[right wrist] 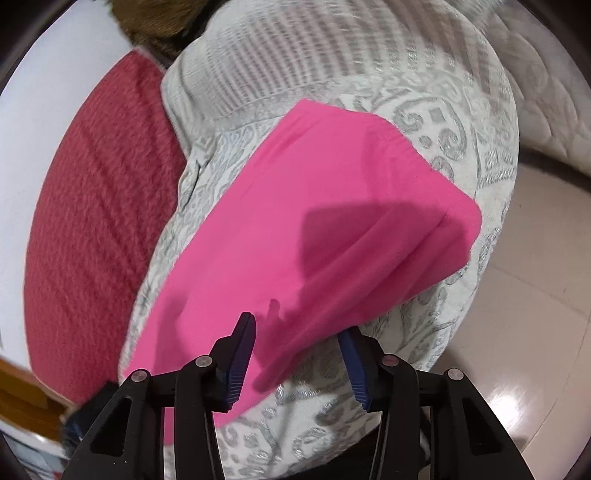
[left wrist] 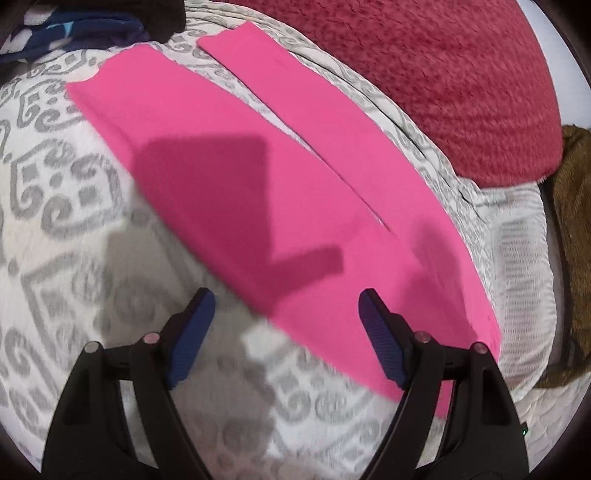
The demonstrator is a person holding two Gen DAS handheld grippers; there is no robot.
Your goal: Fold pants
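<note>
No text, label, brand or number can be read in either view — nothing legible anywhere.

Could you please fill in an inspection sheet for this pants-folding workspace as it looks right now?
Surface: patterned grey-and-white bedcover, soft and quilted.
Job's things: pink pants lying flat, legs apart; waistband corner near the bed's edge.
Clutter: red blanket, brown fabric, blue clothing.
Grippers: left gripper open above the pants' edge; right gripper open, pink fabric between its fingers, not pressed.
Cables: nothing seen.
Surroundings: tiled floor beside the bed.
</note>
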